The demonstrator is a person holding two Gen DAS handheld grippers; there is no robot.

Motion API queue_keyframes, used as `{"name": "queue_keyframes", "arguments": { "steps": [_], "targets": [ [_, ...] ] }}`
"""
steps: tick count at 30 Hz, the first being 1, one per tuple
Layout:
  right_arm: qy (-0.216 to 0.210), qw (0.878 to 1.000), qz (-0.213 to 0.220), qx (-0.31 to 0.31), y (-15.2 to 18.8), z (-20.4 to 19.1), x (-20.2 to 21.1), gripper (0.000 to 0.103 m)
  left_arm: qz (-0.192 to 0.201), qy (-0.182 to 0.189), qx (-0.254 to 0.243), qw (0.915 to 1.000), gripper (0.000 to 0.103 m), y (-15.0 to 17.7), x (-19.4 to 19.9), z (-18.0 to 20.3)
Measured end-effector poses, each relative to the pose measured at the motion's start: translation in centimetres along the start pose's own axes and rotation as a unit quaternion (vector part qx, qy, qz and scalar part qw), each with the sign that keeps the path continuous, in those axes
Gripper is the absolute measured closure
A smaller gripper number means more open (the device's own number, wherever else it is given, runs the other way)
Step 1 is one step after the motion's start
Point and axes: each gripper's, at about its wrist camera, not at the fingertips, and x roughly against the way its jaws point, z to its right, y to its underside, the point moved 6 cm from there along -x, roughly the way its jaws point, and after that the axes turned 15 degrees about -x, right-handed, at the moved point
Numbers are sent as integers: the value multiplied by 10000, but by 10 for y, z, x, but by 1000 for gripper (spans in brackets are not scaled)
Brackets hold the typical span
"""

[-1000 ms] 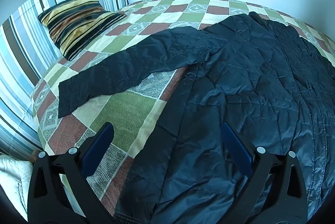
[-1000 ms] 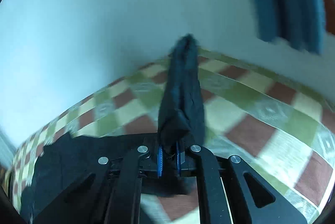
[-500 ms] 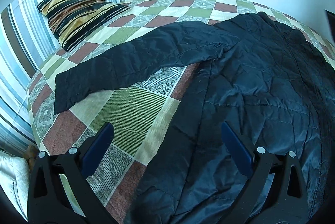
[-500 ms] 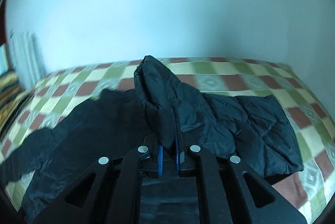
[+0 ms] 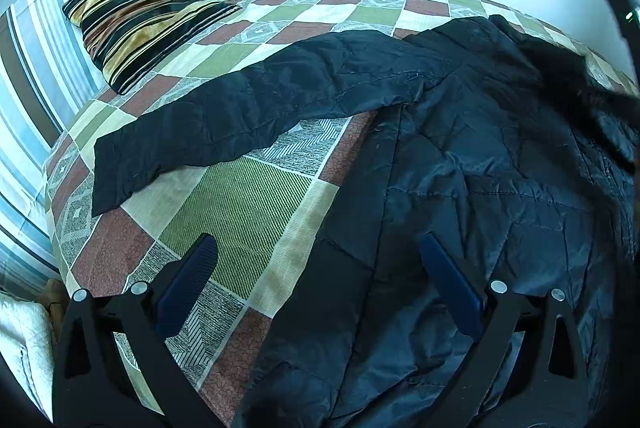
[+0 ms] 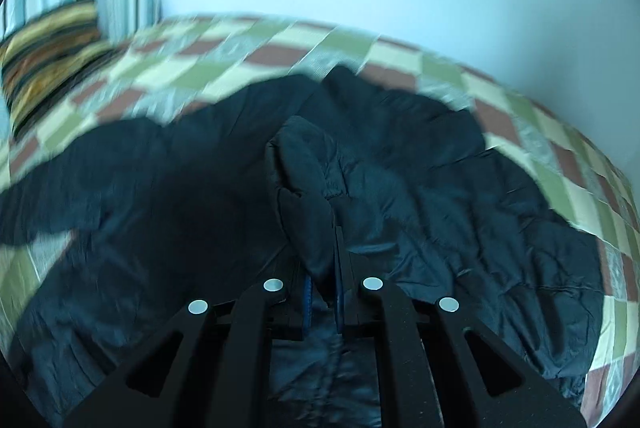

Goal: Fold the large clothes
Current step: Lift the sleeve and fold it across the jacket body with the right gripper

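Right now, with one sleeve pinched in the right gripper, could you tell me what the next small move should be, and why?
Probably lower the right gripper and lay the sleeve flat across the jacket body. Its jaws are shut on that sleeve, which already hangs over the body. The left gripper is open above the jacket's edge, and the other sleeve lies spread on the bedspread.

Dark jacket (image 5: 460, 163) (navy, possibly black); bedspread (image 5: 248, 203) green-brown-cream checks; pillow (image 5: 136, 19) striped.
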Motion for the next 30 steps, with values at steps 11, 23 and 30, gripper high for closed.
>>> {"name": "queue_keyframes", "arguments": {
  "steps": [11,23,30],
  "targets": [
    [-479,9971,-531,273,29,-18,6,51,-2,11,-22,10000,2,0,0,3],
    [384,9912,229,-1247,-7,146,57,78,73,-42,-67,9999,2,-1,8,6],
    [1073,9699,-404,-2146,3,246,-3,78,22,-97,-95,9999,2,-4,6,8]
  ]
}}
